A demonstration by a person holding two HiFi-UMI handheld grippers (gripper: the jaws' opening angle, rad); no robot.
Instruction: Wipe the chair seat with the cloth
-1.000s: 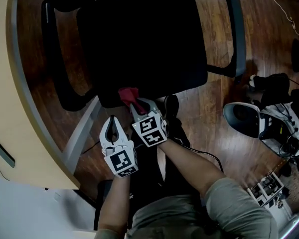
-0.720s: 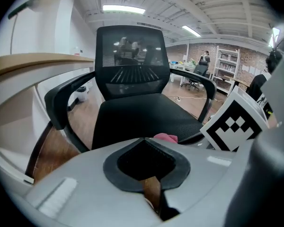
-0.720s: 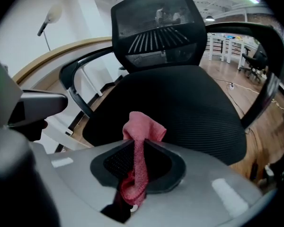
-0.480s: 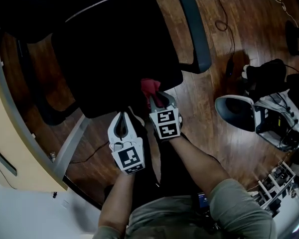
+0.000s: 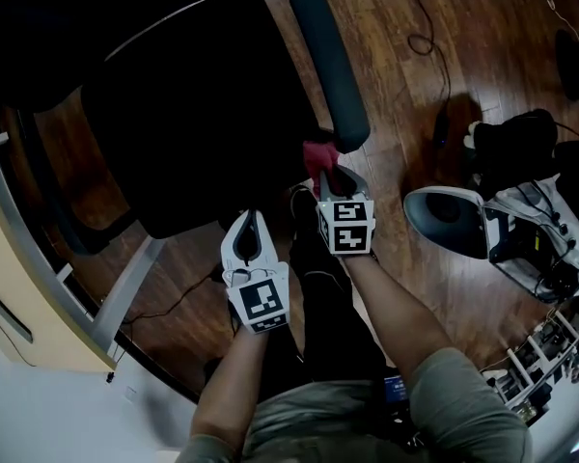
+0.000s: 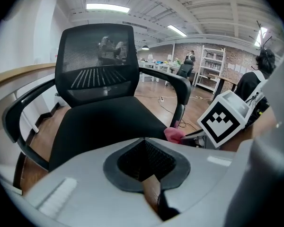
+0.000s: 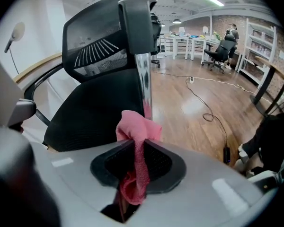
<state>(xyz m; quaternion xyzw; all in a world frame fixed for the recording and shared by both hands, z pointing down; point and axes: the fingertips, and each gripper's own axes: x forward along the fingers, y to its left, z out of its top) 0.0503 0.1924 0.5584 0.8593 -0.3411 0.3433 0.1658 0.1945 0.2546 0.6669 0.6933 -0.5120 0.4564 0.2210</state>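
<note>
The right claw (image 5: 336,176) pinches the pink cloth (image 5: 317,152), bunched just beside the front end of the armrest (image 5: 323,56), at the near corner of the black chair seat (image 5: 193,133). The left claw (image 5: 250,220) is pressed together on nothing, off the seat's front edge. Below is a dark wooden floor (image 5: 405,95); strip lights (image 6: 108,7) run overhead.

- In the head view, the right gripper (image 5: 334,174) hides most of the cloth (image 5: 317,152).
- The chair (image 5: 193,133) has its back cut off by the top edge.
- The gear (image 5: 545,244) at the right edge is cropped and unidentifiable.
</note>
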